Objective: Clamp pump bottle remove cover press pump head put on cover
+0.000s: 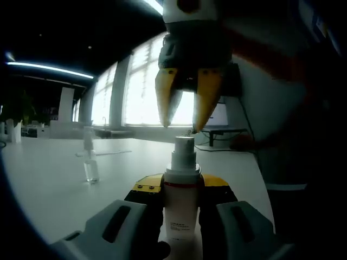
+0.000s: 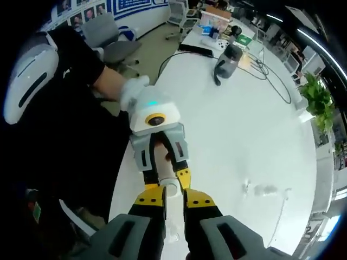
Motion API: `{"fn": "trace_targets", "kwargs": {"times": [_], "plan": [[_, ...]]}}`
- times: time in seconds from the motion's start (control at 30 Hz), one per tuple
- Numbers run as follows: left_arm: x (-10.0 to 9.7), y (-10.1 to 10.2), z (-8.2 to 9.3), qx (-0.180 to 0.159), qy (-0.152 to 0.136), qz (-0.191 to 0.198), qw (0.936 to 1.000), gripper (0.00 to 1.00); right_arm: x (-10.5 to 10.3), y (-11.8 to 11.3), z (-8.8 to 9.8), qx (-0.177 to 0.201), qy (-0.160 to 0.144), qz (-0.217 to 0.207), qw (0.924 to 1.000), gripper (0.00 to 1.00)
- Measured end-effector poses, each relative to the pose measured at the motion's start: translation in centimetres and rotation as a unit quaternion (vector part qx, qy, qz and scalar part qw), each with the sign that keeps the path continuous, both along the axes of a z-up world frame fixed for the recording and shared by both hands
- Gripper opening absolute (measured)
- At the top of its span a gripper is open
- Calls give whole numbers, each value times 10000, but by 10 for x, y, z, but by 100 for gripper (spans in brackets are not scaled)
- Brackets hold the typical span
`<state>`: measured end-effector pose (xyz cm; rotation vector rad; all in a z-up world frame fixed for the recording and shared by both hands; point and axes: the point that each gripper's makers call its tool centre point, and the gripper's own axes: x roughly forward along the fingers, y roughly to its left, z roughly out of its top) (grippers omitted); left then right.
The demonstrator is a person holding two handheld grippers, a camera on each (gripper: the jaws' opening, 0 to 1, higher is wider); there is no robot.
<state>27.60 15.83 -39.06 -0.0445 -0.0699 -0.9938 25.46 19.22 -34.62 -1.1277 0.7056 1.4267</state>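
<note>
Pump bottle (image 1: pixel 181 203) label (image 1: pixel 180 226) print unreadable.

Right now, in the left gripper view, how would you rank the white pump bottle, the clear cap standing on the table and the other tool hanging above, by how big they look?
1. Other tool, largest.
2. Pump bottle, close behind; it sits nearest the camera, so this ranking is unsure.
3. Clear cap, plainly smallest, though it stands farther off on the table.

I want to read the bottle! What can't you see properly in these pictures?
- Pump bottle label print: too small and dim in the left gripper view.
- Bottle base: cut off by the bottom edge there.
- Clear cover on the table: backlit, details unclear.
- Bottle body, right gripper view: hidden by both hand-held grippers.
</note>
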Motion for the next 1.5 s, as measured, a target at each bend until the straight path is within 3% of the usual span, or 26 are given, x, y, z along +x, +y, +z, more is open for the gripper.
{"fn": "trace_targets", "kwargs": {"times": [0.23,0.4,0.57,0.7,0.83,0.97,1.0,1.07,1.13,1.27,1.37,1.4,1.5], "plan": [[-1,0,0,0,4,8,10000,15,7,3,13,768,-31,-432,9961,8],[-1,0,1,-4,7,3,10000,15,15,-3,19,1270,-160,-935,9874,8],[-2,-1,1,-3,8,7,10000,15,23,-10,25,1938,-288,-1413,9704,8],[-1,0,1,-4,9,25,10000,15,31,-16,31,2579,-379,-1911,9463,9],[0,0,0,-9,17,25,10000,15,41,-21,38,3050,-524,-2136,9266,9],[1,1,0,-21,29,22,10000,15,38,-27,35,3160,-672,-2276,9186,9],[1,1,0,-27,36,22,10000,15,40,-28,35,3213,-875,-2264,9153,9],[1,2,0,-26,35,33,10000,15,39,-30,33,3320,-844,-2383,9088,10],[0,1,0,-23,31,33,10000,15,38,-32,37,3641,-930,-2594,8897,10],[0,1,0,-19,29,30,10000,15,41,-43,40,4011,-1128,-2933,8605,12],[0,1,0,-27,41,29,10000,15,38,-50,45,4365,-1182,-3196,8327,13],[0,1,0,-28,42,31,10000,15,39,-54,46,4496,-1270,-3299,8203,14],[1,2,0,-24,36,29,10000,15,35,-61,40,4601,-1423,-3461,8052,16]]}}
